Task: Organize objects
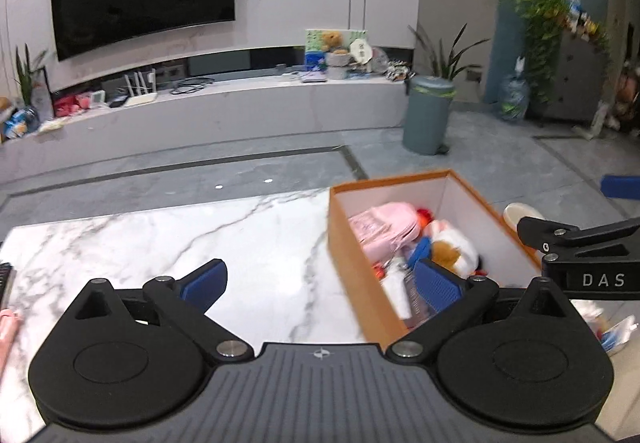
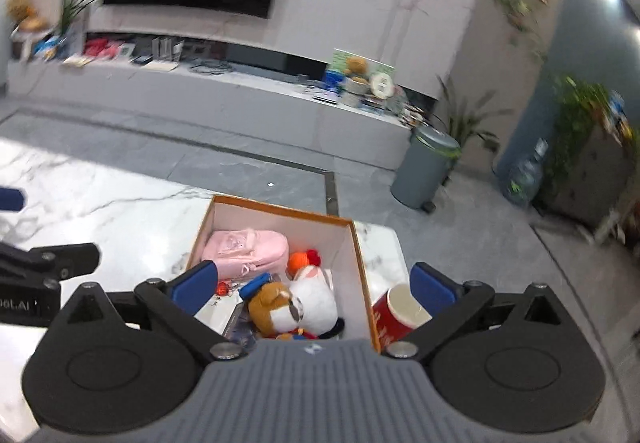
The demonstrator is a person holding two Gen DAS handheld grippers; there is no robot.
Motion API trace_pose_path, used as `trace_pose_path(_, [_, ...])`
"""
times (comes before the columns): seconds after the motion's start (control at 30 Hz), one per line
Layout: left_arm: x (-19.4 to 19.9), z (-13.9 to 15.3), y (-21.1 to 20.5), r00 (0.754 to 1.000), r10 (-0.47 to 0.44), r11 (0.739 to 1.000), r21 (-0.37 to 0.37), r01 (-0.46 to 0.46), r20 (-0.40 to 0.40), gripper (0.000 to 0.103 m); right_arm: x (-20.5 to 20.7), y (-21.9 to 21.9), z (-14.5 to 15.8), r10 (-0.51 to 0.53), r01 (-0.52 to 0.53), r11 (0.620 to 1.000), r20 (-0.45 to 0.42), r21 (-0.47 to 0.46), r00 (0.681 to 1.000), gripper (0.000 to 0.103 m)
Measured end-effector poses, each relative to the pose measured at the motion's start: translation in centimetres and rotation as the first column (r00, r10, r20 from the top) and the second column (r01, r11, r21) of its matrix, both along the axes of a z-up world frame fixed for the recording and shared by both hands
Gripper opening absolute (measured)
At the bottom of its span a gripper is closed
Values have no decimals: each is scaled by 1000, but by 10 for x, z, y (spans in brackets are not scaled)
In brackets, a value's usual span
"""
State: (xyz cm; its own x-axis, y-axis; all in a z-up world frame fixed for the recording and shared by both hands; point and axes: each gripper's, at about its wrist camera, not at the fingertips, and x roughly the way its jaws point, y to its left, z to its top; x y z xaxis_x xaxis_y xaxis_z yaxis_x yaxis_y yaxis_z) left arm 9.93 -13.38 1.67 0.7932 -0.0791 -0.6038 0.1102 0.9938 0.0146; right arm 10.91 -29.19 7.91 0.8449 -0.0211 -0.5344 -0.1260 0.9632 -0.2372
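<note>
An orange cardboard box [image 1: 352, 259] [image 2: 362, 263] with white inner walls stands on the marble table [image 1: 180, 243]. Inside lie a pink backpack [image 2: 248, 251] [image 1: 380, 227], a brown-and-white plush toy [image 2: 296, 305] [image 1: 452, 249], an orange and red ball toy [image 2: 302, 259] and small items. My left gripper [image 1: 320, 283] is open and empty, above the table beside the box's left wall. My right gripper [image 2: 314, 289] is open and empty, above the box's near end. A red cup [image 2: 396, 313] lies on the table right of the box.
A grey pedal bin [image 1: 428, 115] [image 2: 426, 171] stands on the floor beyond the table. A TV bench [image 1: 200, 111] with clutter runs along the far wall. A pink object [image 1: 6, 327] lies at the table's left edge. Packets [image 1: 616, 331] lie right of the box.
</note>
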Motion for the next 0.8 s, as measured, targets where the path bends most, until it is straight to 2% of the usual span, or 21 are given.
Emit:
trace_pose_path(0.17, [-4, -18, -10, 1000, 19, 1000, 5, -19, -7, 103, -8, -14, -32, -79, 86, 985, -52, 150, 995, 102])
trace_pose_path(0.33, [-1, -40, -21, 999, 14, 1000, 5, -13, -45, 103, -15, -35, -56, -144, 163, 954, -91, 251, 985, 102])
trace_pose_path(0.4, [-1, -49, -26, 998, 3, 1000, -10, -3, -64, 103, -15, -40, -65, -161, 184, 948, -107, 260, 981, 102])
trace_pose_path(0.6, [2, -70, -43, 995, 15, 1000, 22, -13, -94, 103, -12, -54, -95, -214, 243, 937, -138, 252, 967, 102])
trace_pose_path(0.8, [8, -86, -44, 991, 33, 999, 33, -29, -127, 103, 2, -59, -116, -206, 247, 936, -178, 252, 962, 102])
